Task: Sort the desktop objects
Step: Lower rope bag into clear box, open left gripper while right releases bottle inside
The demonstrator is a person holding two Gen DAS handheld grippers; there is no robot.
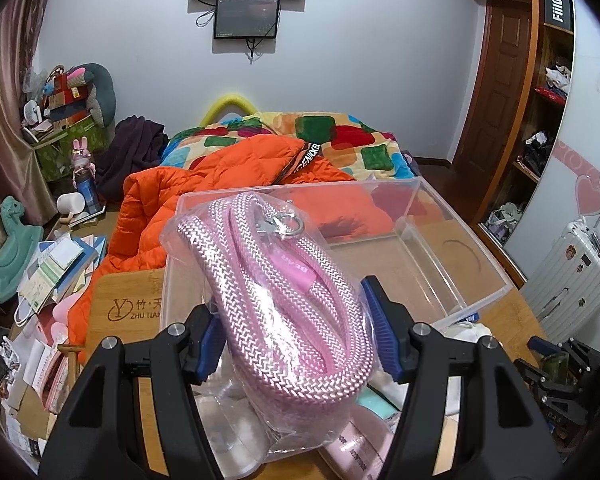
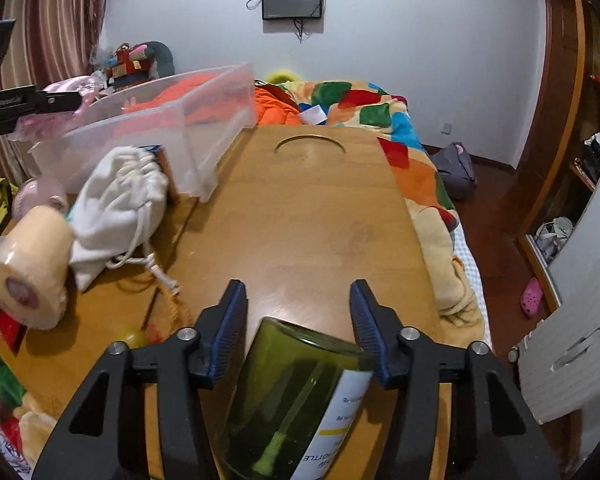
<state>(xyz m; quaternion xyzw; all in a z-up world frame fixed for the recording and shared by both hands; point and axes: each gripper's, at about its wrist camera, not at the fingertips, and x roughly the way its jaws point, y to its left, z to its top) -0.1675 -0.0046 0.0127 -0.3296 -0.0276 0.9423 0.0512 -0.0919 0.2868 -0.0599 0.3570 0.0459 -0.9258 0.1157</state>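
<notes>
My left tongs [image 1: 296,334] are clamped on a clear plastic bag [image 1: 220,396] holding a coiled pink rope [image 1: 276,280], both blue pads [image 1: 382,334] pressing its sides; the package is lifted over the near wall of the clear bin [image 1: 472,256], which stands at the far left corner of the wooden tabletop [image 2: 300,220]. The rope's metal clasp [image 1: 278,222] points toward the far side. My right tongs [image 2: 298,322] straddle a green bottle [image 2: 296,396] at the near edge of the tabletop; the bottle tilts, its right shoulder touching the right pad [image 2: 366,320], with a gap on the left, so I cannot tell whether the grip is made. A white drawstring pouch [image 2: 120,200] lies against the bin's near wall, touching a cream tape roll [image 2: 30,264] near the left edge
</notes>
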